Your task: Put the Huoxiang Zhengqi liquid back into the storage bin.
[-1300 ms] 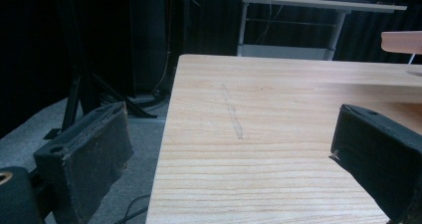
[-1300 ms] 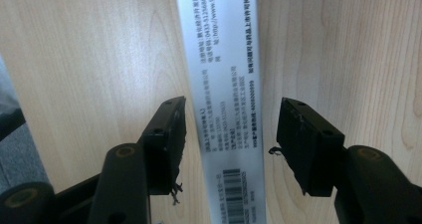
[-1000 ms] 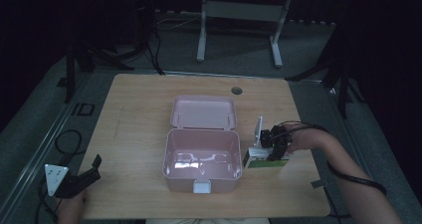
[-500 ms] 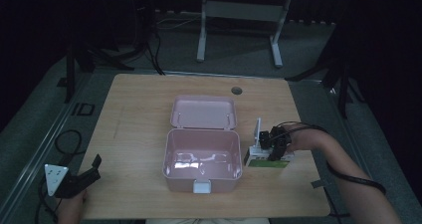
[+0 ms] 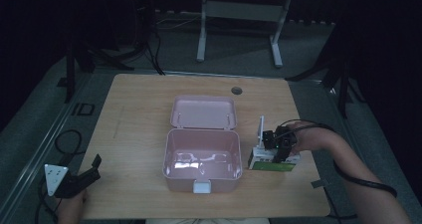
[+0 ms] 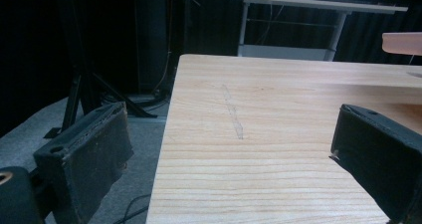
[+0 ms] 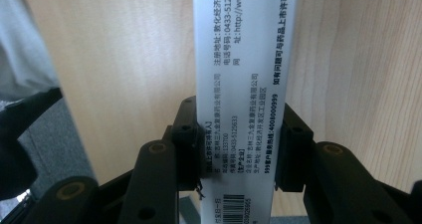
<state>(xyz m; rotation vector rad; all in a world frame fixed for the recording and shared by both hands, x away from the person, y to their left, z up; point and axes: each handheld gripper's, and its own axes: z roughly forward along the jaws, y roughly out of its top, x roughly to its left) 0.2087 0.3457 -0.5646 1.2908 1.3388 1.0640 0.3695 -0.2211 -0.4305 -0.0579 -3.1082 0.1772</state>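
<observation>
In the right gripper view, the right gripper has its two black jaws clamped on a white carton, one jaw pressed to each long side; the carton runs up the middle of the frame from the bottom edge to the top, with rows of small black print and a barcode low down, and pale wooden table lies behind it on both sides. The jaws have just been closing, with the carton between them. In the high view this gripper sits right of centre, held by a hand whose forearm enters from the lower right corner, a black cable looping off it; the carton shows there as a white and green box lying on the table just beside the right wall of an open pink box, with a thin white flap standing up at its upper left. The pink box is at the centre of the frame, its lid thrown back towards the top, its inside bare, a white latch on its lower wall. The left gripper lies at the lower left of the high view, at the table's edge, well apart from the box; in the left gripper view its jaws stand spread wide, one at each lower corner, with nothing but bare tabletop between them.
</observation>
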